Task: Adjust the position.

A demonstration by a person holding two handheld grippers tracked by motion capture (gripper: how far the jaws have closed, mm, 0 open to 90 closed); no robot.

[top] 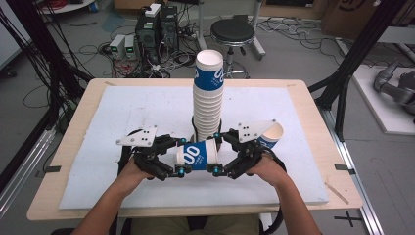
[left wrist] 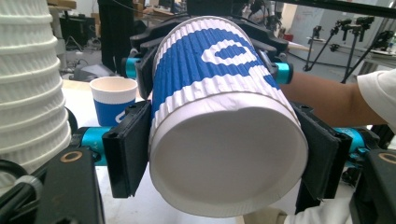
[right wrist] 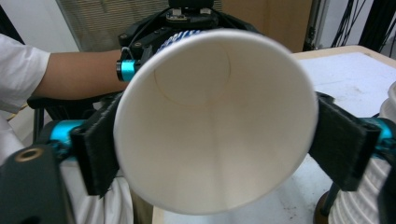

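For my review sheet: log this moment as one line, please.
held: blue-and-white paper cup, on its side | left gripper: shut on base end | right gripper: at rim end | cup stack: behind

A wooden desk (top: pixel 58 161) topped with a white mat (top: pixel 122 112) stands on a grey floor (top: pixel 303 54). Beyond it sit a round black stool (top: pixel 232 32), computer towers (top: pixel 156 27) and loose cables (top: pixel 93 49). Black frame posts (top: pixel 357 54) flank both sides.
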